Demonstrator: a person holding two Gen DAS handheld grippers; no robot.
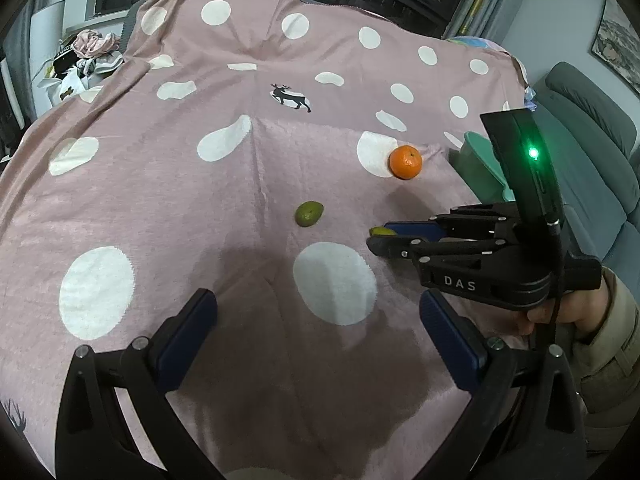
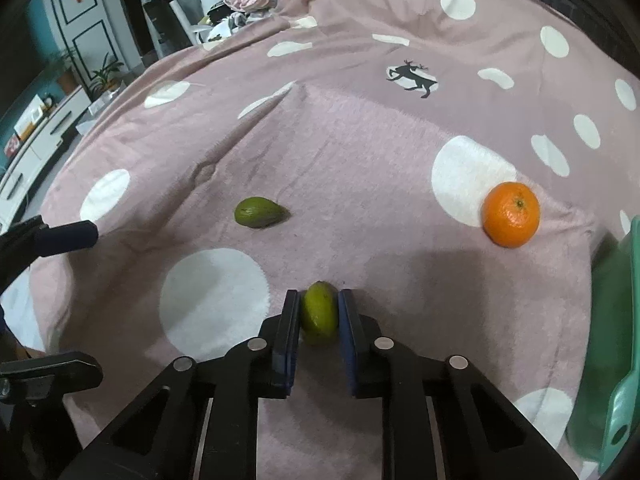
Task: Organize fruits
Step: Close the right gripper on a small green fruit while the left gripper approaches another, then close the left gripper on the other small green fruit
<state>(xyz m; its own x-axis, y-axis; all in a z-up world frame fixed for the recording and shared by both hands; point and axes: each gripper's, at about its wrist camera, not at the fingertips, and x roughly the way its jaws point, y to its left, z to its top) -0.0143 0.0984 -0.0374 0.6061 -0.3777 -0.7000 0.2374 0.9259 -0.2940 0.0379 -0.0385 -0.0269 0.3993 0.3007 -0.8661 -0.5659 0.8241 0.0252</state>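
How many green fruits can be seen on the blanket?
2. One green fruit sits clamped in the right gripper; the other green fruit lies free, farther left. More may be hidden inside the green basket.

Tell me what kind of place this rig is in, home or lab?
Most likely a home living room. A pink polka-dot blanket covers the work surface, a grey sofa stands beside it, and the right wrist view shows a low white cabinet and potted plants. Nothing looks like lab fittings.
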